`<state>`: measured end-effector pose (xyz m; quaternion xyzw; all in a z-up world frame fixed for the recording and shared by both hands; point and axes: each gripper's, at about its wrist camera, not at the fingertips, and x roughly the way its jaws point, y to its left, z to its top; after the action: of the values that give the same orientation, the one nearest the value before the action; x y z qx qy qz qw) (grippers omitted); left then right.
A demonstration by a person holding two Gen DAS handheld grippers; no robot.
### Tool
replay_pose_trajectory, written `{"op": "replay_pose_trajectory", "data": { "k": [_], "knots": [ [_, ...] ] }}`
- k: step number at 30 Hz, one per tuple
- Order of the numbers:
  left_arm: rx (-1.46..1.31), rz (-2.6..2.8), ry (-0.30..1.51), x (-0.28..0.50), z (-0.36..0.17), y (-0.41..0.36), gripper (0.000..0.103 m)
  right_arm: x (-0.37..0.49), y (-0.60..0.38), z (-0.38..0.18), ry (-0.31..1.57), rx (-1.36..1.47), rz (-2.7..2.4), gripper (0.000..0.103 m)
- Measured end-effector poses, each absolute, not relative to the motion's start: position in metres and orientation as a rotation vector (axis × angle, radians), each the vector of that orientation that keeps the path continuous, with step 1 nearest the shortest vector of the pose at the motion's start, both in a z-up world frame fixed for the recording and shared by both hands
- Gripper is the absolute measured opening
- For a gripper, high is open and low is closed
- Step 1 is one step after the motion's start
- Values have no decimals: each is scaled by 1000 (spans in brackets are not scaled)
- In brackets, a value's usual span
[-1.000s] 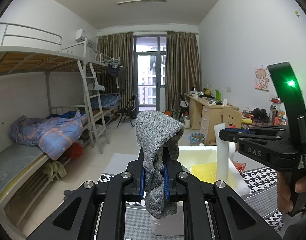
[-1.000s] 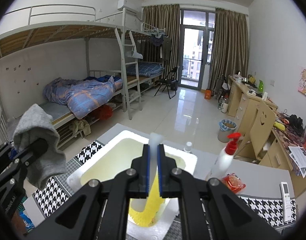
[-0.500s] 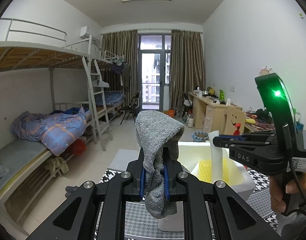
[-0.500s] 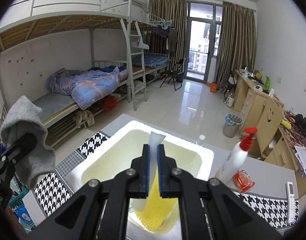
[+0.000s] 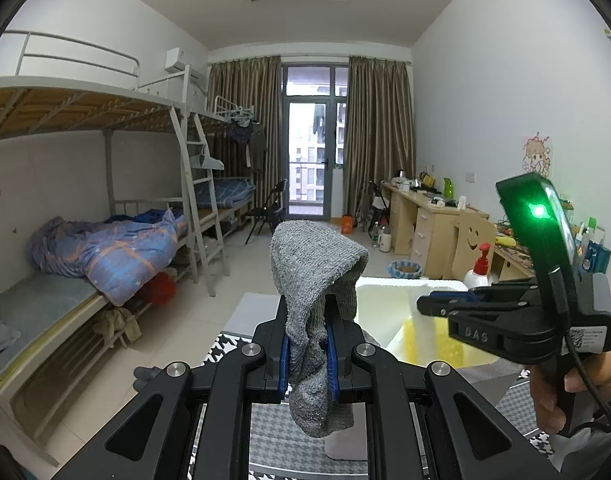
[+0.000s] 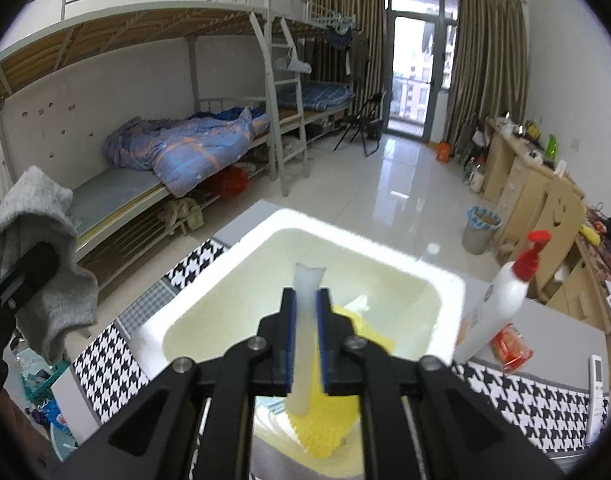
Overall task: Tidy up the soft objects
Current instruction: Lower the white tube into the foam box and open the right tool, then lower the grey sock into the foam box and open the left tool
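A grey sock hangs folded over my left gripper, which is shut on it and held to the left of a white foam box. In the right wrist view the same sock droops at the far left. My right gripper points down into the foam box. A white strip of a yellow textured cloth stands between its pads. Its jaws are opening, and the pads still touch the strip. The yellow part dangles inside the box.
A white lotion bottle with a red pump, a red packet and a remote sit right of the box. The table carries a houndstooth cloth. Bunk beds line the left wall, desks the right.
My right gripper has sunk toward the foam box with the yellow cloth, and its pads have parted slightly. The left gripper and grey sock have stayed put.
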<state>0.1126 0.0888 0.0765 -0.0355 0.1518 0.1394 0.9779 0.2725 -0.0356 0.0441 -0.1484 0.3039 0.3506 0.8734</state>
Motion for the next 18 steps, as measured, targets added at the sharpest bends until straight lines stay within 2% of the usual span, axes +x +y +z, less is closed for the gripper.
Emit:
{"op": "replay_pose_trajectory", "data": {
  "k": [3, 5, 7, 14, 18],
  "knots": [
    [-82, 271, 310, 113, 77, 90, 15, 271, -33, 43, 643, -323, 730, 22],
    [-83, 273, 309, 113, 77, 92, 15, 270, -34, 44, 633, -318, 733, 52],
    [-84, 271, 310, 113, 77, 92, 15, 267, -38, 47, 601, -306, 728, 69],
    [-84, 264, 322, 117, 77, 94, 15, 264, -46, 50, 585, -293, 718, 76],
    [-81, 253, 326, 121, 77, 95, 15, 259, -51, 53, 568, -285, 723, 76]
  ]
}}
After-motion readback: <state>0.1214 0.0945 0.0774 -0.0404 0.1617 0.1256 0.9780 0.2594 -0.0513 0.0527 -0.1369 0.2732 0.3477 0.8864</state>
